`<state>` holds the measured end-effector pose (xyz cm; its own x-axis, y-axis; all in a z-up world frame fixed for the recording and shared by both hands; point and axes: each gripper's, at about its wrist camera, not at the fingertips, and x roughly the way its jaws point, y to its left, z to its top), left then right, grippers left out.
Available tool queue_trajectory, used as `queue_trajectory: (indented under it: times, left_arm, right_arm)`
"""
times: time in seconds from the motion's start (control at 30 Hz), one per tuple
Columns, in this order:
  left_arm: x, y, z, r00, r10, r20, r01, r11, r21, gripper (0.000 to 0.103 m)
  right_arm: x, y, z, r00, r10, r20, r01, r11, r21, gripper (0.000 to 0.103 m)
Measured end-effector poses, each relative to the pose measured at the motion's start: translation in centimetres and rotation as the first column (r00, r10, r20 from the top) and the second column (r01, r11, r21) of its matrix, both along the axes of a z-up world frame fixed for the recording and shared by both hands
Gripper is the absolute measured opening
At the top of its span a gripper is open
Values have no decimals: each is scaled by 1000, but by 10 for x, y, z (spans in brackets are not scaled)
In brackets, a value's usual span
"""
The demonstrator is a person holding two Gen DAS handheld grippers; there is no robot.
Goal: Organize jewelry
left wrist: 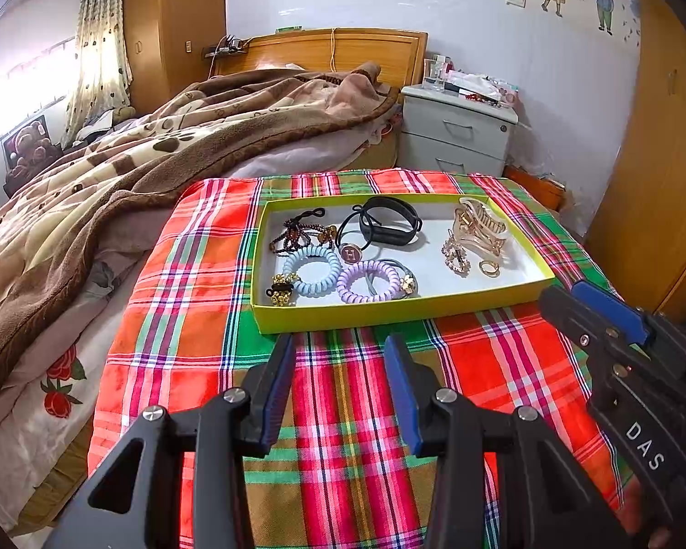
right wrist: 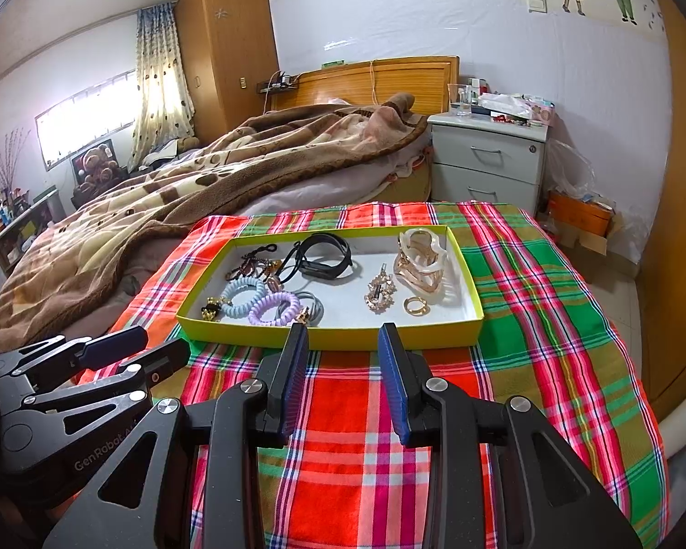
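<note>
The cloth (left wrist: 343, 393) in the lower middle of the frame has a plaid pattern of red, green and orange with white and blue lines. The tray (left wrist: 343, 313) at the centre is yellow-green outside and white inside. In it lie a light blue spiral hair tie (left wrist: 312, 270), a lilac spiral hair tie (left wrist: 368, 281), a black band (left wrist: 391, 222) and a gold claw clip (left wrist: 480, 224). The blanket (left wrist: 114, 174) at the left is brown with cream paw prints. Both grippers are black with blue pads.

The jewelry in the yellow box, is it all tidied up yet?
Everything lies in the box: hair ties left, gold clip and ring right. Both the left gripper and right gripper are open, holding nothing. Whether more sorting remains, I cannot tell.
</note>
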<state>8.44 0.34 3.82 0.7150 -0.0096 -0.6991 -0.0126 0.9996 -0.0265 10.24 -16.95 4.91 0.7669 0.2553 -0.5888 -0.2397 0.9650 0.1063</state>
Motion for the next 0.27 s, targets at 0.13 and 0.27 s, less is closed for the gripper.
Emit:
queue_trajectory:
  times: [0.13,0.27]
  left_arm:
    - [0,0,0,1000,-1,2,1,1000,-1,42]
    - [0,-1,0,1000,0,2,0,1000,-2,42]
  right_arm:
    - [0,-1,-1,1000,-1,-1,1,1000,-1,32]
    - [1,-2,-2,1000,-2,-2,2,1000,-1,33]
